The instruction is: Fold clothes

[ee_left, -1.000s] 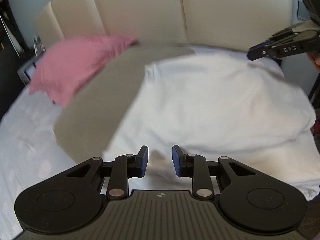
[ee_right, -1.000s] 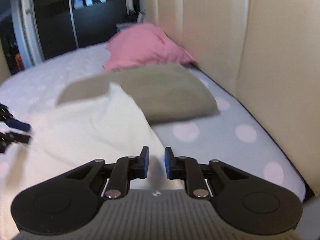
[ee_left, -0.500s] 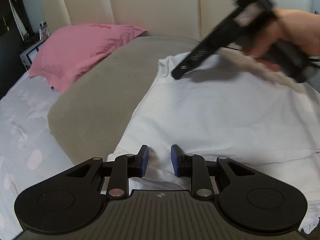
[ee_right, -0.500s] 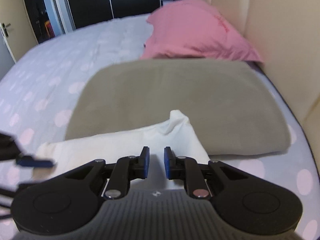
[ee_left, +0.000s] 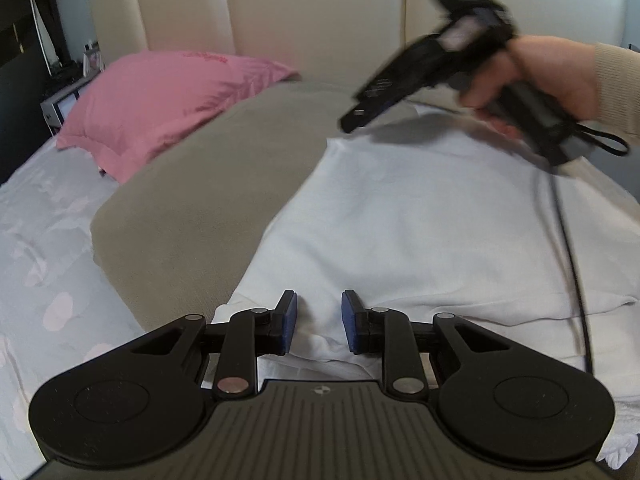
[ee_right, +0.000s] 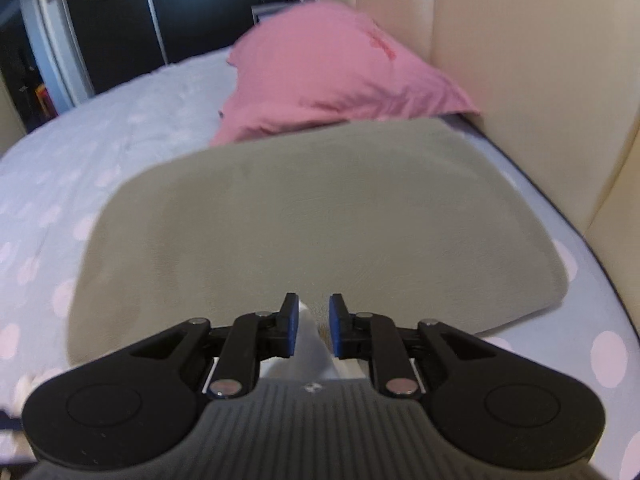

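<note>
The white garment (ee_left: 440, 232) lies spread, overlapping the grey blanket (ee_left: 192, 216). Both your tools tilt downward: left tool (ee_left: 316, 322) slightly parted, gripping nothing; right tool (ee_right: 309, 326) opening around a white fold.

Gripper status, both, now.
Left gripper: open, jaws apart over the white garment, gripping nothing.
Right gripper: open, a peak of white cloth between the jaws, not pinched.
</note>
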A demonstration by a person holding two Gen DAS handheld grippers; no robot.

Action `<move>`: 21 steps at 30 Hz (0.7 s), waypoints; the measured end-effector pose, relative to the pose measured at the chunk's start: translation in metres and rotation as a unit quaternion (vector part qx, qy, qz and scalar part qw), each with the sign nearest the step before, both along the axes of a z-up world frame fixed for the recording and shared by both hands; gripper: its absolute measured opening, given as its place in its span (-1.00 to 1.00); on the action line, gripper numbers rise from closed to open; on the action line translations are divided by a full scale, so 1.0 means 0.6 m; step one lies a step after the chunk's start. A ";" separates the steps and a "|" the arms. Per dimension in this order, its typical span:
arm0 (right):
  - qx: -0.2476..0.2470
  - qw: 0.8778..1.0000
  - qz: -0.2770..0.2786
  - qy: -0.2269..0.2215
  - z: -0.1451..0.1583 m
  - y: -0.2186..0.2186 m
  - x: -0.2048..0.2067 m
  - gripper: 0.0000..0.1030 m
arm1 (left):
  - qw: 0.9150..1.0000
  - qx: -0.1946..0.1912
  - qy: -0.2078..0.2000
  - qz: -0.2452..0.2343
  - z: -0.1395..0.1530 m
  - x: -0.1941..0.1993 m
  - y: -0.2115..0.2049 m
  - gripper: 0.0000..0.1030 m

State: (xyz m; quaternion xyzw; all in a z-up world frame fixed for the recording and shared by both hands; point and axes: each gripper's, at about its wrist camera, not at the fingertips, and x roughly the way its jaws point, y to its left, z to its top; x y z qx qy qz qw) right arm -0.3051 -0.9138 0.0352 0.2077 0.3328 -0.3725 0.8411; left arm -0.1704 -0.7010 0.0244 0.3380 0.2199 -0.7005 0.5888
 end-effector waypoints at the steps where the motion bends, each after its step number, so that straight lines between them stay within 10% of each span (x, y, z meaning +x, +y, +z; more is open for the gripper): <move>1: -0.005 1.000 0.005 -0.010 0.010 0.013 -0.017 -0.59 | 1.000 -0.007 0.002 0.002 0.004 -0.001 0.003 -0.57; 10: -0.061 0.996 0.025 -0.057 0.060 0.228 -0.185 -0.60 | 0.995 -0.072 0.014 -0.065 0.053 -0.090 0.033 -0.56; 21: -0.028 0.999 0.015 -0.041 -0.047 0.415 -0.259 -0.67 | 0.994 -0.033 -0.021 -0.103 -0.013 -0.203 0.077 -0.57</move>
